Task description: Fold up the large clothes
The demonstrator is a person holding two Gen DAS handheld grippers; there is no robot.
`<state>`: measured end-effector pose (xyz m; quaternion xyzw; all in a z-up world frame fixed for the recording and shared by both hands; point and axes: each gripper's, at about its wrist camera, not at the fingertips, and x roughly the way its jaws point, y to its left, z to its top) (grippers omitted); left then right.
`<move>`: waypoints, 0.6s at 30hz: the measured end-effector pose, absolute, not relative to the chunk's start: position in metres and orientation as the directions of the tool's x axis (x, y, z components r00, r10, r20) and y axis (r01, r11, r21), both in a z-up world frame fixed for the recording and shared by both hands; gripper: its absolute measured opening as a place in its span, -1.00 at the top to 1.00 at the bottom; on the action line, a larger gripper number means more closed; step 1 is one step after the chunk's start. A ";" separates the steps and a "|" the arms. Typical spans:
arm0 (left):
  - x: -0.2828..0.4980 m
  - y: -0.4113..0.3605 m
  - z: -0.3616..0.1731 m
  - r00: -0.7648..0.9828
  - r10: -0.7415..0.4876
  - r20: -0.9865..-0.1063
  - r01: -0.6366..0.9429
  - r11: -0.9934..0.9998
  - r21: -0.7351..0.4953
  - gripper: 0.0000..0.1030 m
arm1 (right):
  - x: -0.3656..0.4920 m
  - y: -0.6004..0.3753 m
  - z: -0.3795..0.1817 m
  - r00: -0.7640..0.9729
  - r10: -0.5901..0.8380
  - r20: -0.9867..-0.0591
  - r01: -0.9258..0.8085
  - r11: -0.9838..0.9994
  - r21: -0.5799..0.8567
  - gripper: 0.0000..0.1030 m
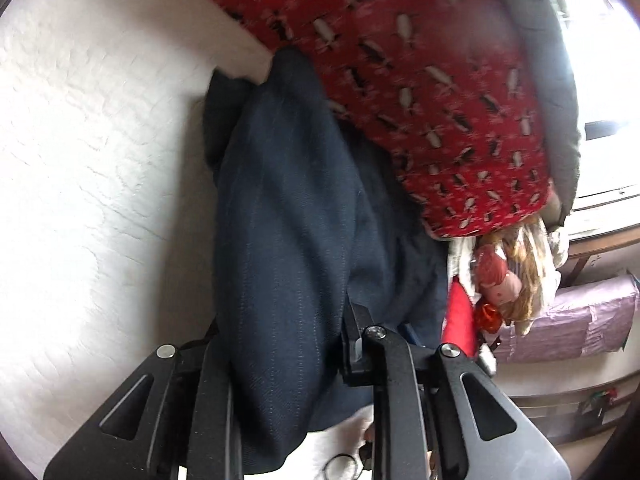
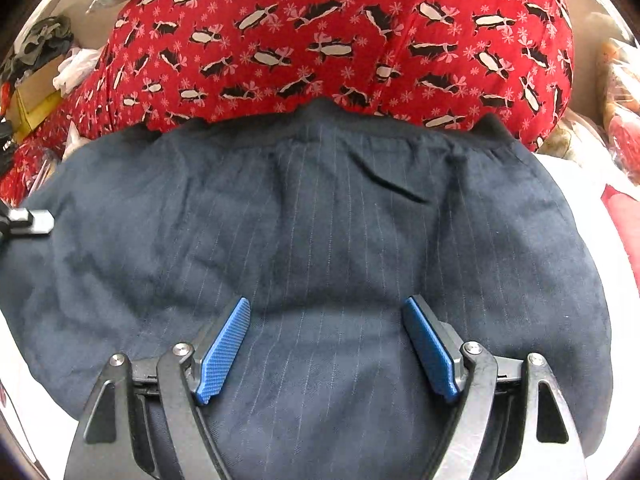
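Note:
A dark navy pinstriped garment lies spread over a white quilted surface, its waistband toward a person in red penguin-print clothing. My right gripper hovers over the near part of the cloth. It is open, both blue pads show, and nothing is between them. In the left wrist view a thick fold of the same garment runs up between the fingers of my left gripper. That gripper is shut on the fold, and the cloth hides its left fingertip.
The person stands close behind the garment. A doll, a red item and a purple wrapped box sit to the right. Clutter of bags and boxes fills the far left. A small black loop lies on the white surface.

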<state>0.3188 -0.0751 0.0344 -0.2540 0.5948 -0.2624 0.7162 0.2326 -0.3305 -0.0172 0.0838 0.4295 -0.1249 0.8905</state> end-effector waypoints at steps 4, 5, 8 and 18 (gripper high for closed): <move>0.308 -0.088 0.059 0.176 -0.705 -0.687 0.107 0.708 -0.698 0.65 | 0.225 -0.333 -0.012 0.594 -0.153 -0.789 0.302 0.952 0.043 -0.56; 0.306 -0.094 0.064 0.179 -0.711 -0.680 0.113 0.701 -0.704 0.65 | 0.222 -0.333 -0.010 0.593 -0.156 -0.790 0.306 0.951 0.041 -0.56; 0.298 -0.116 0.082 0.181 -0.726 -0.663 0.135 0.686 -0.715 0.65 | 0.212 -0.336 -0.006 0.601 -0.163 -0.783 0.304 0.952 0.035 -0.56; 0.273 -0.196 0.091 0.118 -0.712 -0.692 0.254 0.695 -0.672 0.70 | 0.161 -0.361 0.013 0.648 -0.272 -0.711 0.359 0.933 -0.030 -0.56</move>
